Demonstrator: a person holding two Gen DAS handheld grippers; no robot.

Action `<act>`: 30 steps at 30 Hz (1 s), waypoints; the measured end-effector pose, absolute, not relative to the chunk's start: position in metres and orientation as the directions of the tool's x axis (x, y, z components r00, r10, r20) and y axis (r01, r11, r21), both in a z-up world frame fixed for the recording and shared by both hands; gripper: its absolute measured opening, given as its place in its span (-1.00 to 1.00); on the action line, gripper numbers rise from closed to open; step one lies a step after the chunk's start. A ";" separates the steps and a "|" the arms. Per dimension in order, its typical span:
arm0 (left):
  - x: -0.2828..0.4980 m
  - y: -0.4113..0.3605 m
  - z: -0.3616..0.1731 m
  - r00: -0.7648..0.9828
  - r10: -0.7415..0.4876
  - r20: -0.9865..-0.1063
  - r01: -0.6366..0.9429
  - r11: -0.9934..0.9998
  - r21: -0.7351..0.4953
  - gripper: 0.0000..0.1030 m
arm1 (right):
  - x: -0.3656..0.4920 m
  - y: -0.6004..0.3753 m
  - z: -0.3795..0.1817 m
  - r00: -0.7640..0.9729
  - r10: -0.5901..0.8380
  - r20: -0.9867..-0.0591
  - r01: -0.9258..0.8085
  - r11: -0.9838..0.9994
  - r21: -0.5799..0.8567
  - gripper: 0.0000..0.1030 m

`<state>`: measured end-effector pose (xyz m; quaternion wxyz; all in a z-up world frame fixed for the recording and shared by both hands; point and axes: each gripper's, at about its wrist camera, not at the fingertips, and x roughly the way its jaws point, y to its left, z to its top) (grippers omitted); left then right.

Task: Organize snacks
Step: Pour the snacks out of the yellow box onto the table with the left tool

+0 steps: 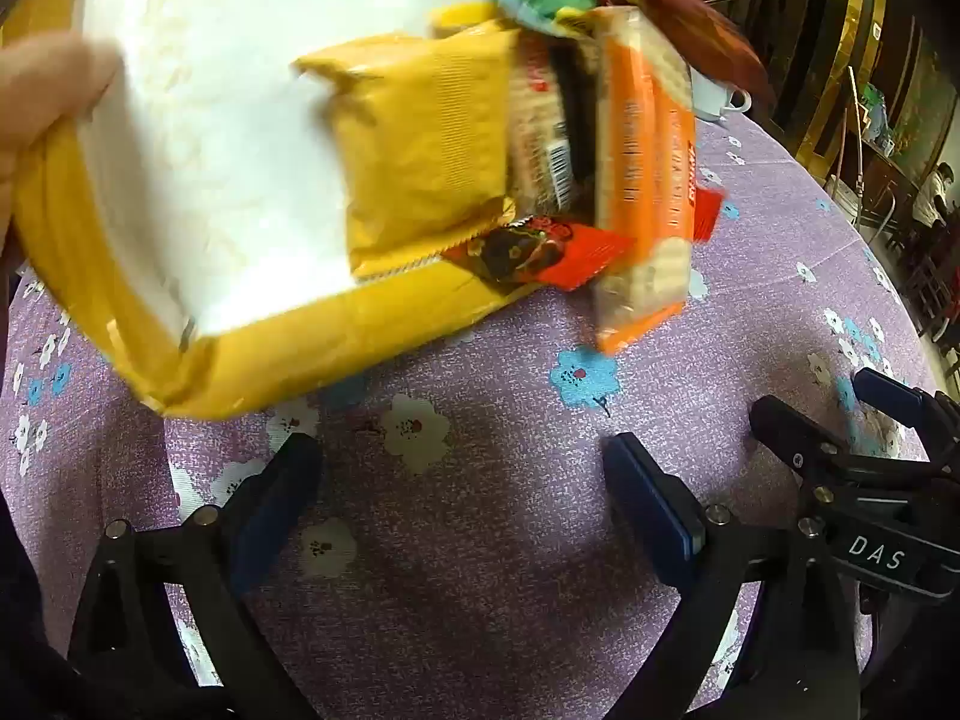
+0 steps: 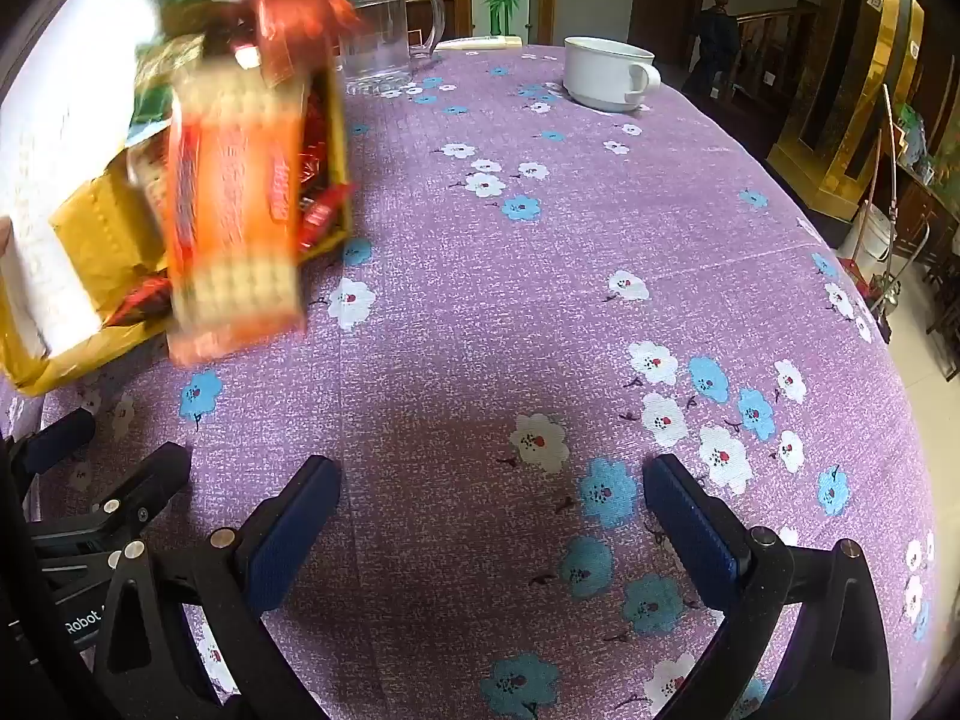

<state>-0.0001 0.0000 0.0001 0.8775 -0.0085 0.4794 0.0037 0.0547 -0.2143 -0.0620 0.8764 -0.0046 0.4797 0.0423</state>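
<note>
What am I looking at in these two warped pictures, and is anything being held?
Each picture comes from a fisheye camera on a hand-held gripper, looking along its two fingers. The left gripper and the right gripper are both open and empty above a floral tablecloth. A bare hand tilts a yellow box, and snack packets slide out, among them an orange cracker pack and a yellow pouch. Farther back stand a white cup and a clear pitcher.
</note>
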 end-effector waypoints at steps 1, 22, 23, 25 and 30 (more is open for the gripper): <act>0.000 0.000 0.000 0.540 -0.002 -0.842 -0.015 1.000 -0.011 0.87 | 0.055 -0.214 -0.062 0.533 0.068 -0.843 -0.079 0.996 0.031 1.00; 0.000 0.001 0.001 0.536 0.002 -0.844 -0.014 1.000 -0.007 0.90 | 0.055 -0.214 -0.061 0.537 0.067 -0.841 -0.078 0.997 0.029 1.00; 0.000 0.001 0.001 0.536 0.002 -0.844 -0.014 1.000 -0.007 0.90 | 0.055 -0.214 -0.061 0.537 0.067 -0.841 -0.078 0.997 0.029 1.00; -0.001 0.001 0.001 0.537 0.002 -0.844 -0.014 1.000 -0.007 0.90 | 0.056 -0.213 -0.061 0.537 0.067 -0.841 -0.078 0.997 0.029 1.00; -0.003 0.000 -0.001 0.537 0.002 -0.844 -0.014 1.000 -0.007 0.90 | 0.055 -0.213 -0.060 0.537 0.067 -0.841 -0.077 0.997 0.030 1.00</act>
